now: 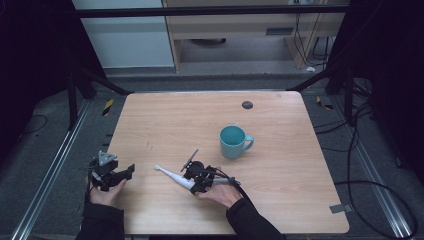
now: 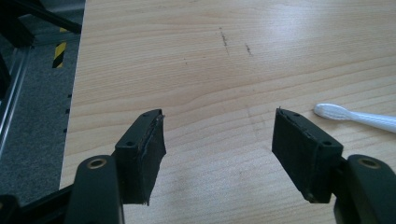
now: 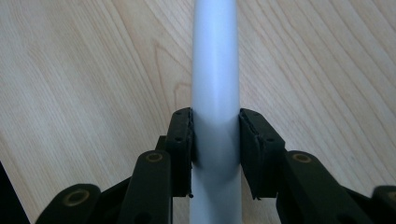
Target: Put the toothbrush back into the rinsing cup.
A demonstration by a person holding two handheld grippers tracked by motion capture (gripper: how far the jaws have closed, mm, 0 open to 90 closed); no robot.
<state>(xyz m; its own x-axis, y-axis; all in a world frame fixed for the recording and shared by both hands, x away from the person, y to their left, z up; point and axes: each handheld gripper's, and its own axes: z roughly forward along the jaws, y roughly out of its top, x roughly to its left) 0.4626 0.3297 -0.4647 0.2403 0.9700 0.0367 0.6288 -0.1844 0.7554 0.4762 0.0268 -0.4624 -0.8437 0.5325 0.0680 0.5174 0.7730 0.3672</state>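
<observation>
A white toothbrush (image 1: 172, 175) lies on the wooden table (image 1: 165, 120), its brush head pointing left. My right gripper (image 1: 194, 181) is shut on its handle (image 3: 215, 93), with both jaws pressed against the white shaft in the right gripper view. My left gripper (image 1: 120, 176) hovers at the table's front left, open and holding nothing. In the left gripper view the bristled head (image 2: 332, 111) lies just past the right jaw. A teal mug (image 1: 234, 141) stands upright to the right of centre, handle to the right.
A small dark round disc (image 1: 247, 104) sits near the table's far edge. Dark floor, cables and metal frame rails surround the table. A wooden cabinet stands beyond the far edge.
</observation>
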